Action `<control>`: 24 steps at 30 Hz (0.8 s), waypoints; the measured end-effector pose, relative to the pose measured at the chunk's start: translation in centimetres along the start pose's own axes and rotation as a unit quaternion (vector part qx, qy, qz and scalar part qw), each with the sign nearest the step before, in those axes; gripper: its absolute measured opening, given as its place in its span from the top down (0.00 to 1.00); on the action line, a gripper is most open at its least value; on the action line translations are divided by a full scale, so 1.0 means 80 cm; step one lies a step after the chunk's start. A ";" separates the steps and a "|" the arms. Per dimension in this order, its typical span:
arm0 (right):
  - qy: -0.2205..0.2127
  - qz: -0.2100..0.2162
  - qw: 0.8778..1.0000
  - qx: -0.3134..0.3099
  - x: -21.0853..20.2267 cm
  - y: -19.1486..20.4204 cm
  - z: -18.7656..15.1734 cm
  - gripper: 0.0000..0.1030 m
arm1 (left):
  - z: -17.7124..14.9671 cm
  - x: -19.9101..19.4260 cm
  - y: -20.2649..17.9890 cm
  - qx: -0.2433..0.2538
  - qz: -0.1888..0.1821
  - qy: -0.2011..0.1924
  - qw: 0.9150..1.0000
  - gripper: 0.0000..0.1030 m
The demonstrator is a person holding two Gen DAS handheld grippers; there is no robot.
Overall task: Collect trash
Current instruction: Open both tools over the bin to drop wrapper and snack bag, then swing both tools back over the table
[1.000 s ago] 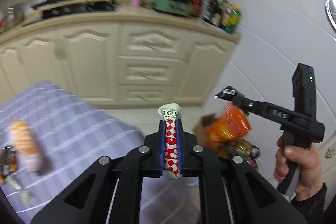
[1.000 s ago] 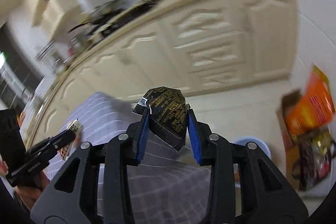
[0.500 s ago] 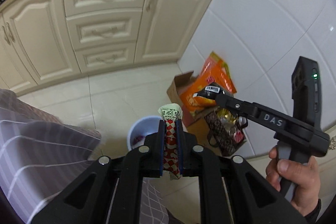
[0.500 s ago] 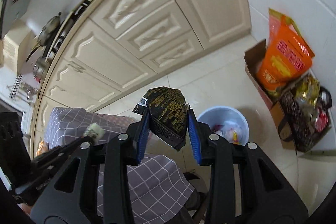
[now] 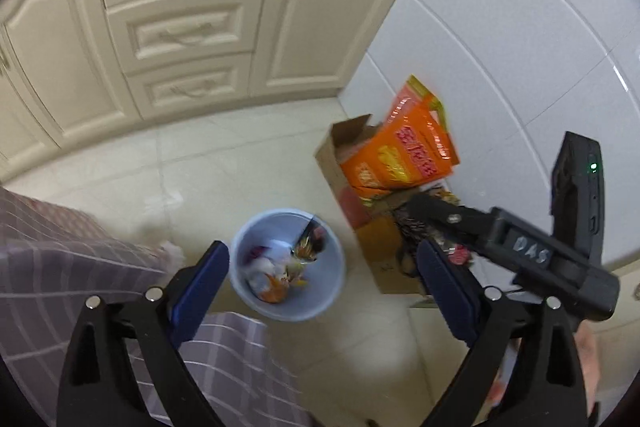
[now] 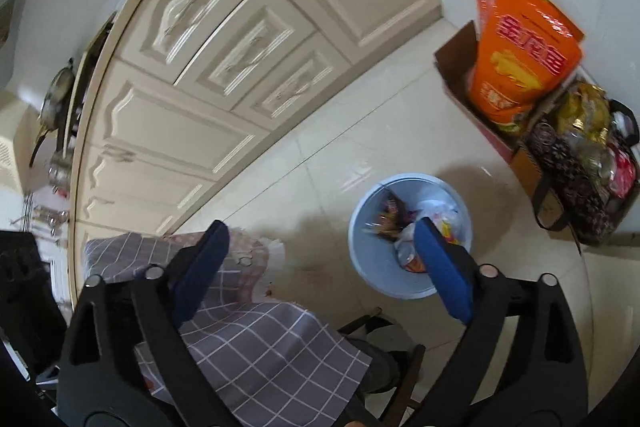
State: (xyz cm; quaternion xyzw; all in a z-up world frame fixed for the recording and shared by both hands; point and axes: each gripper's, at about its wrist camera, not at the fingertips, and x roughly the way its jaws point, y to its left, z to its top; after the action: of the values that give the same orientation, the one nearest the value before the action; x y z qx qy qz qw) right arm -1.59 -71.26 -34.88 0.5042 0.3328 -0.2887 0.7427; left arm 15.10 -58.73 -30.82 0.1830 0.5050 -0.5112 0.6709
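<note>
Both tools hang over the pale blue bin on the tiled kitchen floor, and this looks like the drop-off step of collecting trash. The left tool has its jaws swinging apart, with nothing between the blue pads; through the gap the left wrist view looks almost straight down into the bin, where crumpled wrappers in white, orange and dark foil lie heaped. The right tool is likewise opening and empty, and in its own view the bin sits partly behind its right pad, so it is set a little to one side of the opening instead of squarely over it. From the left wrist view the right tool's black body reaches in from the right, above the cardboard box that holds an orange bag against the white tiled wall. A checked grey cloth covers the surface at the lower left of both views, its edge hanging near the bin. Cream cabinet doors fill the background. Whether a wrapper is still falling cannot be told; some of the bin's contents are blurred. With both tools empty, the next move would seem to call for lifting them clear of the bin and swinging back toward the cloth-covered surface to find whatever trash remains, keeping the jaws wide for the next pickup. No remaining trash on the surface shows in either view.
</note>
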 end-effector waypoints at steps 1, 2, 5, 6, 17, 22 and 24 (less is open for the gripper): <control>-0.002 -0.002 1.000 0.000 -0.002 -0.001 0.000 0.06 | 0.000 -0.005 0.003 0.001 0.007 -0.003 1.000 0.10; -0.005 -0.005 1.000 -0.001 -0.005 0.000 -0.001 0.06 | -0.001 -0.011 0.007 0.000 0.014 -0.009 1.000 0.10; -0.011 -0.010 1.000 -0.007 -0.014 0.006 -0.002 0.06 | -0.001 -0.035 0.019 -0.011 0.031 -0.032 0.999 0.10; -0.014 -0.012 1.000 -0.010 -0.017 0.008 -0.003 0.06 | -0.002 -0.044 0.022 -0.014 0.036 -0.040 0.998 0.10; -0.049 0.003 0.997 -0.058 -0.064 0.077 -0.011 0.06 | -0.019 -0.148 0.029 -0.010 0.072 -0.125 0.990 0.09; -0.069 0.018 0.994 -0.087 -0.090 0.119 -0.014 0.06 | -0.030 -0.193 0.023 0.005 0.086 -0.156 0.984 0.09; -0.077 0.028 0.991 -0.102 -0.103 0.139 -0.017 0.06 | -0.037 -0.215 0.024 0.010 0.096 -0.173 0.980 0.09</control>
State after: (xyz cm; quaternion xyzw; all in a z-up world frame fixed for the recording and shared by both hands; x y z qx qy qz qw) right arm 1.60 -65.58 -22.56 0.4114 0.2882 -0.2696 0.8216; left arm 15.88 -47.10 -17.74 0.1459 0.3559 -0.4732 0.7925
